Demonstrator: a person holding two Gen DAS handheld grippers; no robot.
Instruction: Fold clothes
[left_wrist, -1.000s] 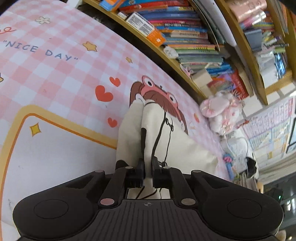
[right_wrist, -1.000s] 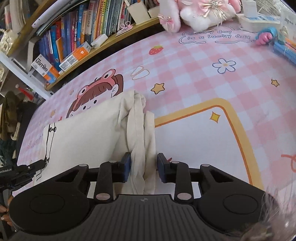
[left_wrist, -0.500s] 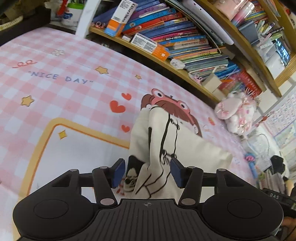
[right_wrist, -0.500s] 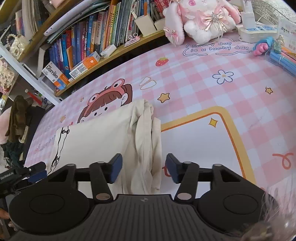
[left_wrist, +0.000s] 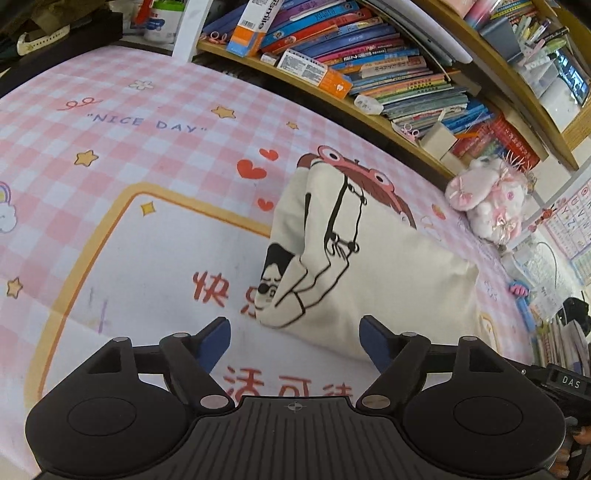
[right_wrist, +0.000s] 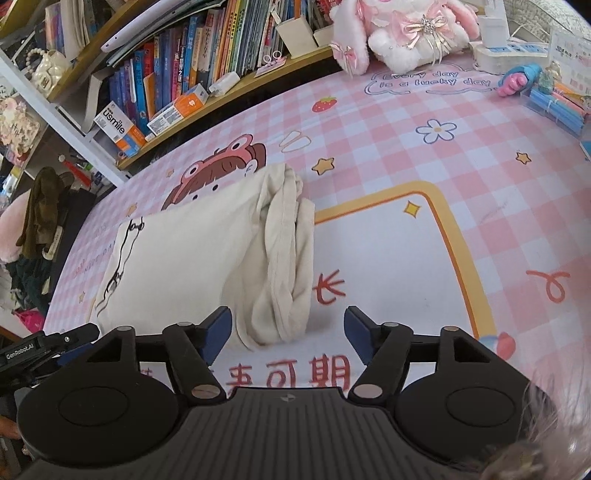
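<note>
A cream garment (left_wrist: 373, 258) with a black line drawing lies folded on the pink checked mat (left_wrist: 122, 173). In the left wrist view its printed end points toward my left gripper (left_wrist: 295, 341), whose jaws are opening just short of the cloth, with nothing between the pads. The right wrist view shows the same cream garment (right_wrist: 192, 258) from its other end, where the layers bunch into a rolled edge. My right gripper (right_wrist: 288, 334) hangs just in front of that edge; its jaws are opening too and grip nothing.
A low bookshelf (left_wrist: 369, 66) packed with books runs along the mat's far side. A pink plush rabbit (right_wrist: 399, 33) sits by it, with a power strip (right_wrist: 509, 55) and pens (right_wrist: 554, 107) at the far right. Dark clothes (right_wrist: 40, 218) hang at the left.
Both grippers were shut on the garment's ends a second ago. They have let go, spread their jaws and drawn back, and the cloth now lies flat on the mat.
</note>
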